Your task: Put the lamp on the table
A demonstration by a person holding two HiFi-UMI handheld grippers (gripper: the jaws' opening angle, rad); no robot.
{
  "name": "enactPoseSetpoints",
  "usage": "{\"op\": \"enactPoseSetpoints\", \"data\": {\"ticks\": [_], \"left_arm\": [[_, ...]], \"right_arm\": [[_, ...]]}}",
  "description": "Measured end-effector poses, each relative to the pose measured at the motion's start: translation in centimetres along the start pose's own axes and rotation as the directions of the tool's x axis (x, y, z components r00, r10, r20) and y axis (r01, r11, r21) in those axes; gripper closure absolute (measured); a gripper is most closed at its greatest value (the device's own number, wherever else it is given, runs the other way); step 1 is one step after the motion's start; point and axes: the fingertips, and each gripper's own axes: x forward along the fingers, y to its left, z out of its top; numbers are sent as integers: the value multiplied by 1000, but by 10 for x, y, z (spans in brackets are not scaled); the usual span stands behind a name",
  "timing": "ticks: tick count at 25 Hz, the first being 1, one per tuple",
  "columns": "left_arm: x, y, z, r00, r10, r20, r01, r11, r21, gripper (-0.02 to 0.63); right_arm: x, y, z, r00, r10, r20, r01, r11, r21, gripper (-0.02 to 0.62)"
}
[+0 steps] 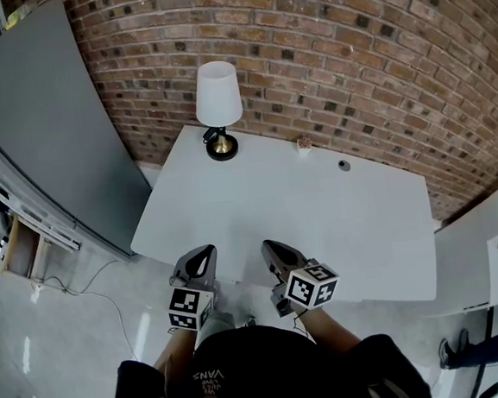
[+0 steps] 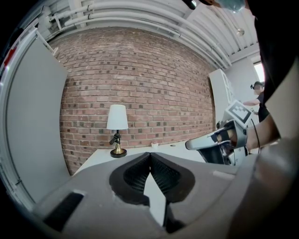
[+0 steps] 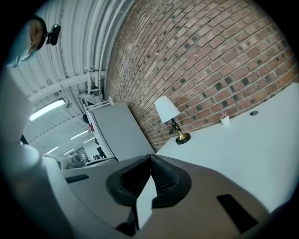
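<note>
The lamp [image 1: 219, 110] is found upright at the far left corner of the surface [image 1: 320, 222]. The left hand-held gripper [image 1: 204, 257] and right hand-held gripper [image 1: 273, 251] are held clenched and empty at the near edge.

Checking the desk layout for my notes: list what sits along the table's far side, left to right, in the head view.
The lamp → small pot with a pink plant → dark round cable hole.
</note>
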Motion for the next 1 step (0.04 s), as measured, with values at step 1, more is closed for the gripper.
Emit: {"op": "enactPoseSetpoints", "data": {"ticks": [1], "left_arm": [[1,0,0,1000,-2,-2,2,1000,2,597]], "right_arm": [[0,0,1,1000,0,1,0,1000,2,597]]}}
